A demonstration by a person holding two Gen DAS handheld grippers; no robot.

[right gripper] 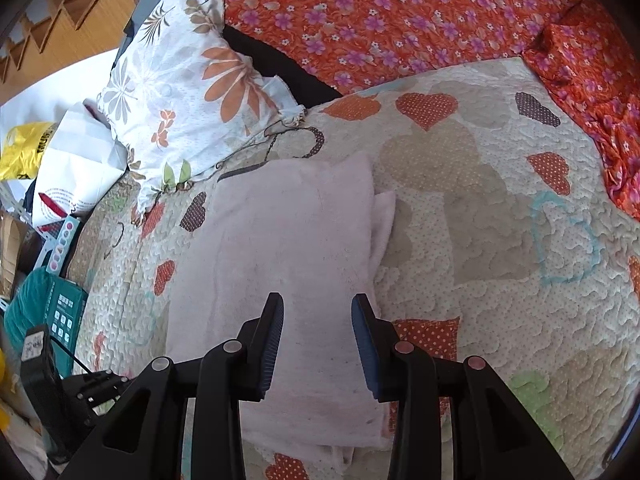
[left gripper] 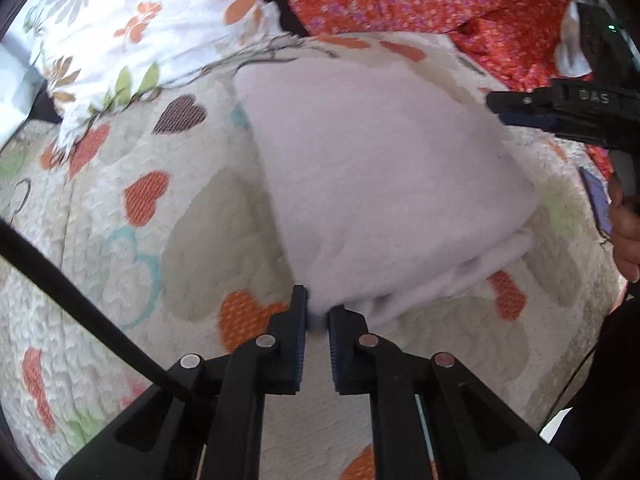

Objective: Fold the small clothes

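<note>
Where left gripper (left gripper: 318,312) pinches, fluffy pale towel (left gripper: 384,184), quilted heart bedspread (left gripper: 120,216)

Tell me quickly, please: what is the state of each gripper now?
Left gripper: closed on the near corner of the folded white towel.
Right gripper: open above the towel, holding nothing.
</note>
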